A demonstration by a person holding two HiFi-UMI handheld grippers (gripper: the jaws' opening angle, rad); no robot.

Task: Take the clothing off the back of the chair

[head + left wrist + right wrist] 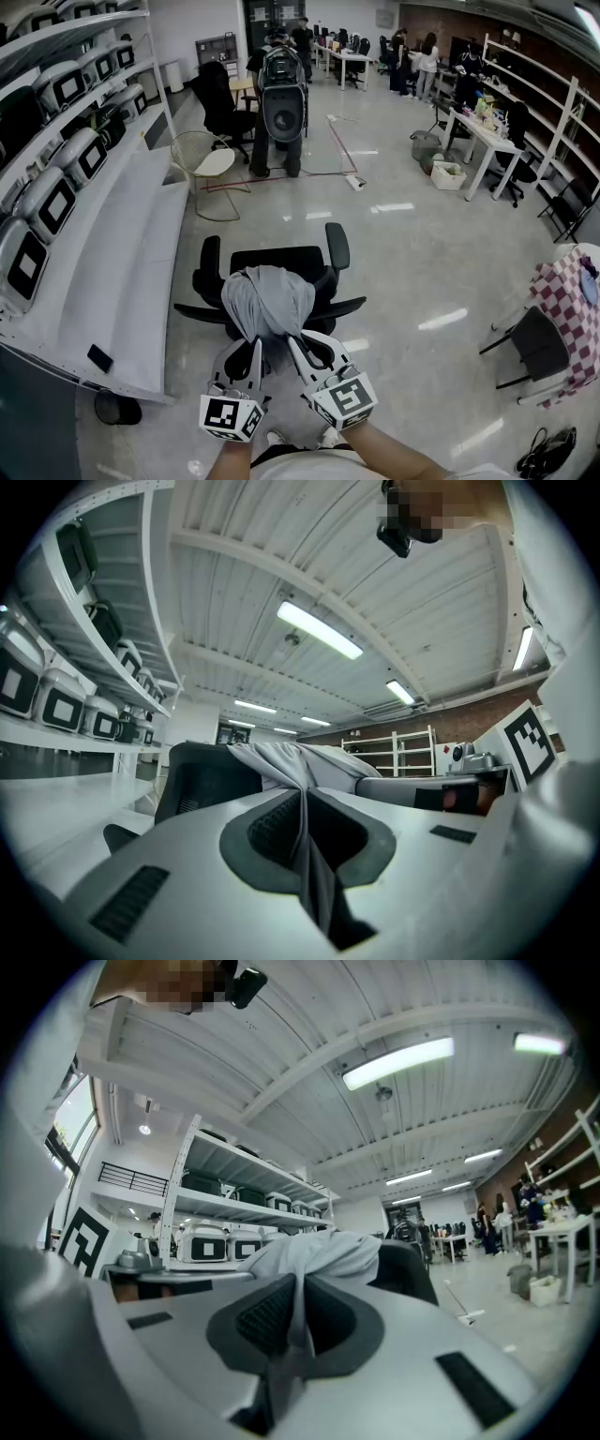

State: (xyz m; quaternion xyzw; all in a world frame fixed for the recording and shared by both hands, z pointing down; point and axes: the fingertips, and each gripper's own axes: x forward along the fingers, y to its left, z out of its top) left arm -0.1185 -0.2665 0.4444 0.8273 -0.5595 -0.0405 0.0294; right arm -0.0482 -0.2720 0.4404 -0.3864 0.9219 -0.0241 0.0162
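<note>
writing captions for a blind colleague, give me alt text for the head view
The left gripper and right gripper each have jaws shut on a grey cloth garment draped over the back of a black office chair. To the left stands white shelving on a glossy floor.

I count two tongs, my left tongs (255, 345) and right tongs (294, 341), and one garment (267, 298). Close chairs come to three: one black chair (281, 258), one wire chair (208, 161), one folding chair (536, 345). Then one tall machine (281, 94), one checked cloth (567, 300), one bag (546, 454) and one near desk (483, 133); farther desks and chairs I cannot count, nor the boxes (47, 202) on the rack (141, 281)
</note>
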